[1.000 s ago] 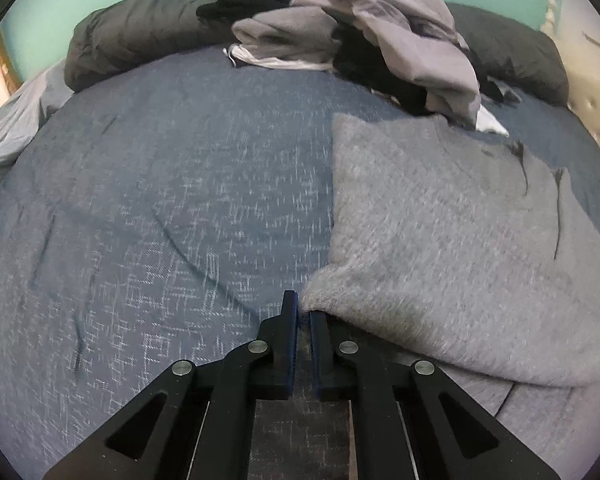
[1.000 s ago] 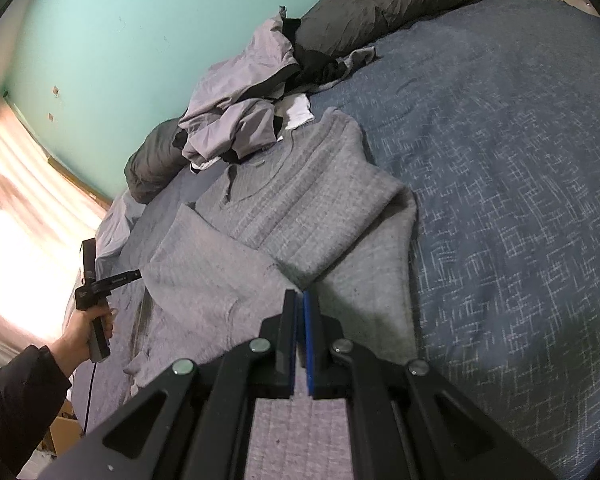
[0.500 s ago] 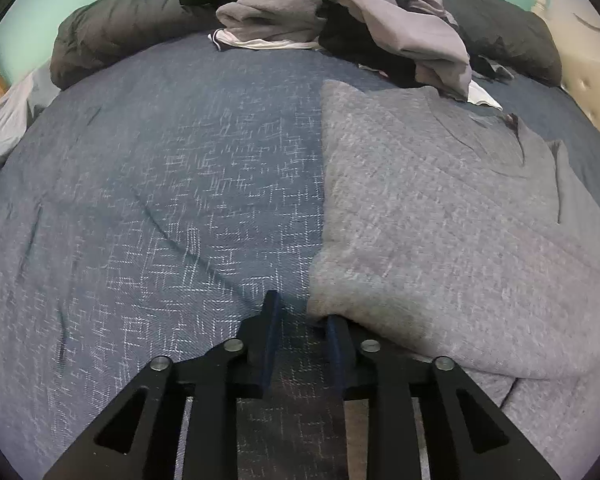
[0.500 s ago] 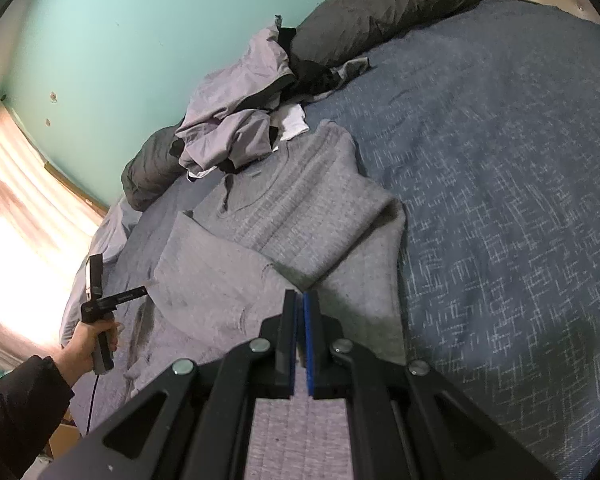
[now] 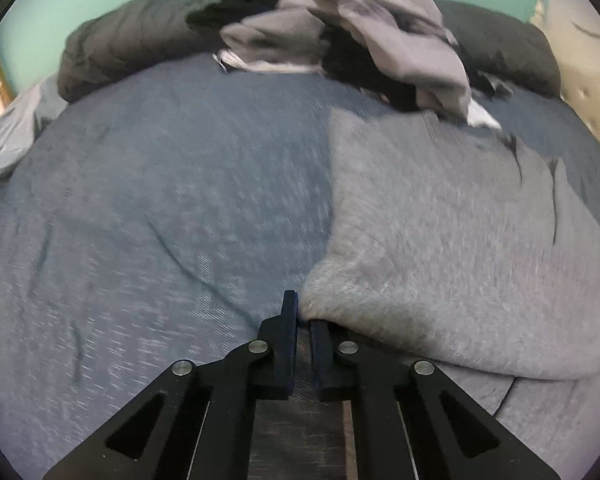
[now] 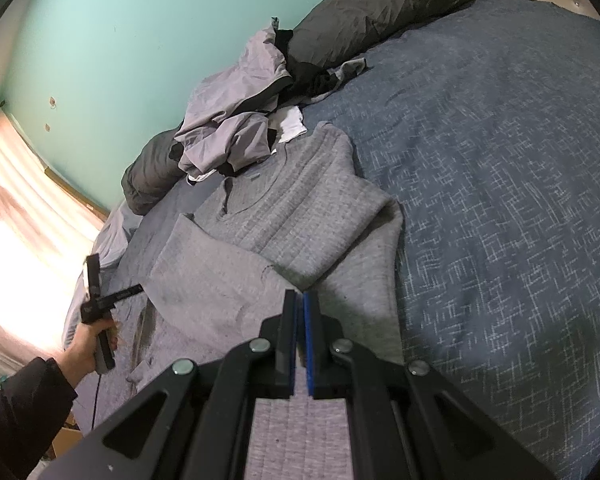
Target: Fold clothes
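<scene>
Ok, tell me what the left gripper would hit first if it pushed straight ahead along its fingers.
Likely the grey sweater: the left gripper sits at its folded corner, pointing down at the blue bedspread. Depth is unclear, so bedspread first is possible.

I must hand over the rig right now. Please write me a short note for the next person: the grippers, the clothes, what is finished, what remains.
Left hand-held gripper: jaws have just closed, pinching a folded edge of the grey sweater.
Right hand-held gripper: shut on the sweater's near edge; the knit runs back under it.
Sweater: lies on the blue bed cover, neck away from you, one side flap already turned over the front.
Left to do: finish folding this sweater, then the unfolded pile of clothes by the pillows.
</scene>
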Demonstrator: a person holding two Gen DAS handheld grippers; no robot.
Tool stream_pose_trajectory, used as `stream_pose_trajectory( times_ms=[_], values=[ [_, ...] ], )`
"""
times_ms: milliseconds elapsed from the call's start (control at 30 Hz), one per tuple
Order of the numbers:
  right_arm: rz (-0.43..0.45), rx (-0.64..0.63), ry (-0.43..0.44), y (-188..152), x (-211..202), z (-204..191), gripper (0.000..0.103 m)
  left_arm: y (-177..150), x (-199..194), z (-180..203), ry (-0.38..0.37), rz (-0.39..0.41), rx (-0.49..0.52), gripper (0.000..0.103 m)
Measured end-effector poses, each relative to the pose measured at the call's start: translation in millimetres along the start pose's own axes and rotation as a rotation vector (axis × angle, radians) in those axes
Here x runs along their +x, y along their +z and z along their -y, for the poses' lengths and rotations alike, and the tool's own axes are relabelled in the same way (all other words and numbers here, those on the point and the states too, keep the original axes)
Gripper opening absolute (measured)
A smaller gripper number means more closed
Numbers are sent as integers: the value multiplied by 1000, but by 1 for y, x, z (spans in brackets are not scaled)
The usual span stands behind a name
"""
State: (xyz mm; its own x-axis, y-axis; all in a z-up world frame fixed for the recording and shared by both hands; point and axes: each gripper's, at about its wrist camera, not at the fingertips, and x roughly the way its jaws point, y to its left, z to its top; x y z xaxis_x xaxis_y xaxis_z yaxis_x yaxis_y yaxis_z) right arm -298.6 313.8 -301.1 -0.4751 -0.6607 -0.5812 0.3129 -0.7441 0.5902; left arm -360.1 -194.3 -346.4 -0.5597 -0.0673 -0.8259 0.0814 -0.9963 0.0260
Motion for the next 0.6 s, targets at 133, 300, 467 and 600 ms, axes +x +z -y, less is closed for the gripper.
stream_pose_trajectory(
  times_ms=[133,300,467,600],
  values=[
    [-27,-7,3,-4,5,-1,3,3,2,5,36,-19,54,6],
    [-64,6,0,-8,10,5,3,-1,12,13,76,-45,100,6],
    [-95,21,-8,-11,15,10,3,-10,17,18,74,-68,129,7],
    [-113,35,-13,-14,21,15,3,-13,7,13,44,-61,98,9]
  ],
)
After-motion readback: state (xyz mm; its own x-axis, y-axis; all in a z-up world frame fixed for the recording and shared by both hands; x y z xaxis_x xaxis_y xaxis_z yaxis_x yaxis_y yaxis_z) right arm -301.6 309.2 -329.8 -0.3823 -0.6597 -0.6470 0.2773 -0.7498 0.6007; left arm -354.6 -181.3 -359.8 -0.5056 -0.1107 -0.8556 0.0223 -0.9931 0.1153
